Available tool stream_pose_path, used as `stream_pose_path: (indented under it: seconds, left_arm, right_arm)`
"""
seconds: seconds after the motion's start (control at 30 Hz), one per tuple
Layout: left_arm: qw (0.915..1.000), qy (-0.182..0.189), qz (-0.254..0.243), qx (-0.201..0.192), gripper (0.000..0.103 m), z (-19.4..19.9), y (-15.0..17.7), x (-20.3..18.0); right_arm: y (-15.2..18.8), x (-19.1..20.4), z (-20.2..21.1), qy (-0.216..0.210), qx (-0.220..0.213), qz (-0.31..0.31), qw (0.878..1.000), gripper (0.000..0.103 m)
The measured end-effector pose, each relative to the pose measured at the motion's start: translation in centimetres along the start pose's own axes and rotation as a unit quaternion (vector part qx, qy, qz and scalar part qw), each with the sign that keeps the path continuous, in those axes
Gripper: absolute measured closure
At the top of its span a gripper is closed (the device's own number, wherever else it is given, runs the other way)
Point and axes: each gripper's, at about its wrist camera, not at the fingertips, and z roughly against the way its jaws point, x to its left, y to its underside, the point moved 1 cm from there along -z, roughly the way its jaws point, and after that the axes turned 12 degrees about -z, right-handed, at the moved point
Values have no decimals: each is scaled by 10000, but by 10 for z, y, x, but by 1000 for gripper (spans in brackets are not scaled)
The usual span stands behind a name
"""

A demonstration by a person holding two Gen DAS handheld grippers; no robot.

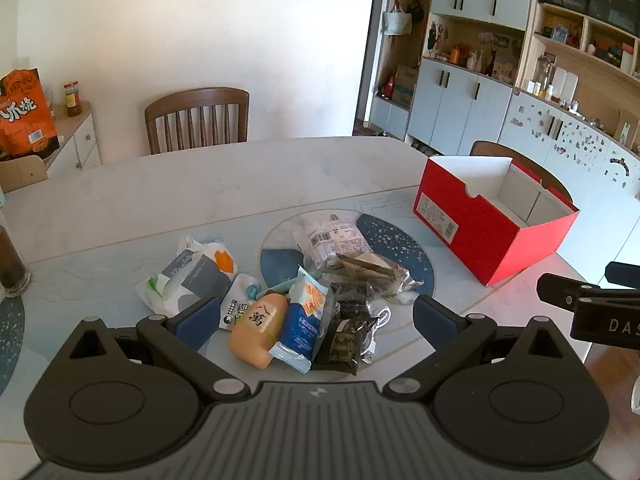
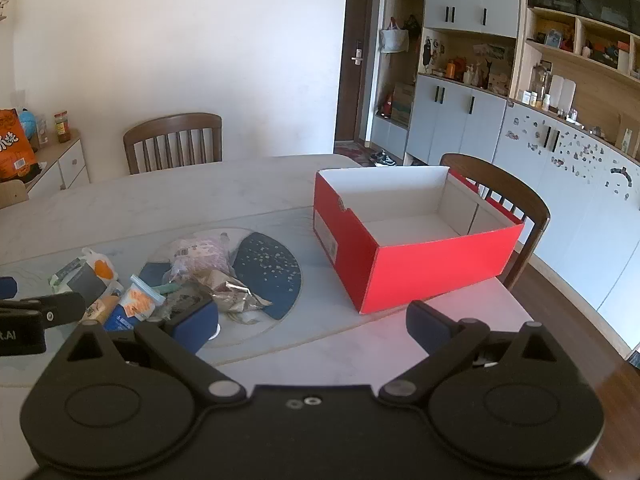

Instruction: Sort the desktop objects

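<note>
A pile of small packets lies on the table: a tissue pack (image 1: 188,276), an orange bottle (image 1: 258,330), a blue-and-white sachet (image 1: 302,320), dark snack packets (image 1: 344,338), a clear bag (image 1: 332,238) and a white cable (image 1: 378,320). My left gripper (image 1: 316,318) is open and empty, just above the near side of the pile. An open red box (image 1: 492,220) stands to the right, empty inside. In the right wrist view the box (image 2: 416,268) is ahead and the pile (image 2: 200,280) is at the left. My right gripper (image 2: 316,326) is open and empty over bare table.
Wooden chairs stand behind the table (image 1: 196,120) and behind the box (image 2: 504,196). A dark jar (image 1: 12,264) stands at the table's left edge. An orange snack bag (image 1: 24,114) sits on a side cabinet. Cupboards and shelves (image 2: 520,100) line the right wall.
</note>
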Motion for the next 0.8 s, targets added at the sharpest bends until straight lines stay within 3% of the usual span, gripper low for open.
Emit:
stream_pose_path:
  seconds: [0.33,0.8]
  left_arm:
    - [9995,273,77,-121,0,-3,-3,14]
    - [9999,113,-42,-57,0,-17,-1,38]
  right_arm:
    - [-4,20,-7,21,-26,37,10000,2]
    - [-10,43,-25,-272,11,31,9996,4]
